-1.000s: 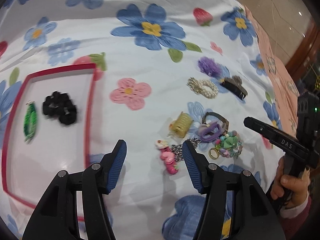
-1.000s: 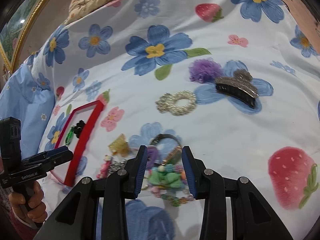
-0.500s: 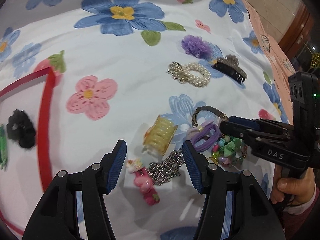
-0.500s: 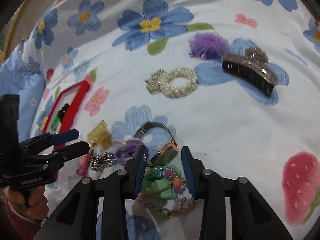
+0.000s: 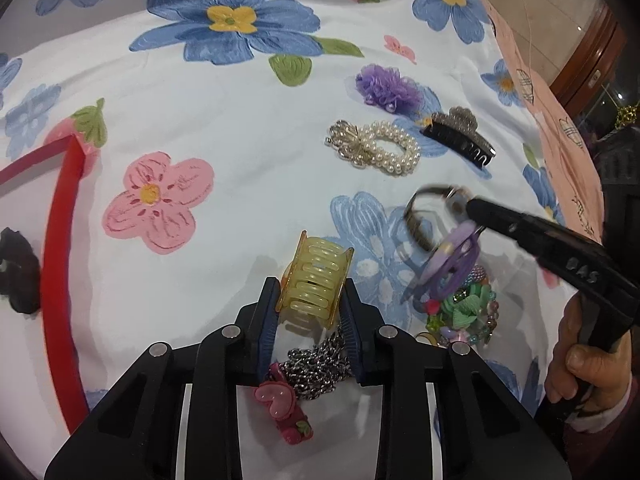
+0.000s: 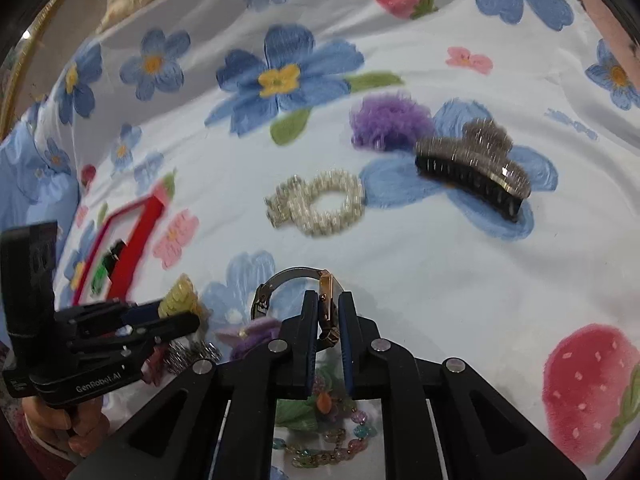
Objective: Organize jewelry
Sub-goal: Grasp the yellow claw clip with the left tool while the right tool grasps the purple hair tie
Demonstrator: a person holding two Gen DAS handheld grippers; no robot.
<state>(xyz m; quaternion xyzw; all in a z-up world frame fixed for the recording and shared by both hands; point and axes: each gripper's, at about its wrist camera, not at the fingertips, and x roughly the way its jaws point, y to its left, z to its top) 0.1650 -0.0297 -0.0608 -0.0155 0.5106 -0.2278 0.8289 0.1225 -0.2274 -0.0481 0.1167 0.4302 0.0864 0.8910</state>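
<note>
Lifting the translucent yellow plastic claw clip (image 5: pixel 314 280) straight up would free it from the silver metal chain (image 5: pixel 316 364) just behind it; the left gripper (image 5: pixel 310 300), reaching low along the flower-print cloth (image 5: pixel 240 128), has its blue-padded fingers (image 5: pixel 269 316) clamped on the clip, near the red-rimmed tray (image 5: pixel 60 240) at the cloth's left edge. In the right wrist view, the right gripper (image 6: pixel 329 314) pinches the rose-gold watch with a grey metal band (image 6: pixel 326 300), and a purple hair tie (image 6: pixel 250 332) apparently caught on it should be shaken loose first.

yellow claw clip (image 5: pixel 314 289): showing translucent glossy plastic
chain (image 5: pixel 316 364): glinting as silvery metal
pearl bracelet (image 5: pixel 378 148): shining with glossy beads
sheet (image 5: pixel 248 128): lying as smooth matt cloth
purple pompom (image 6: pixel 390 120): looking fluffy, fabric
</note>
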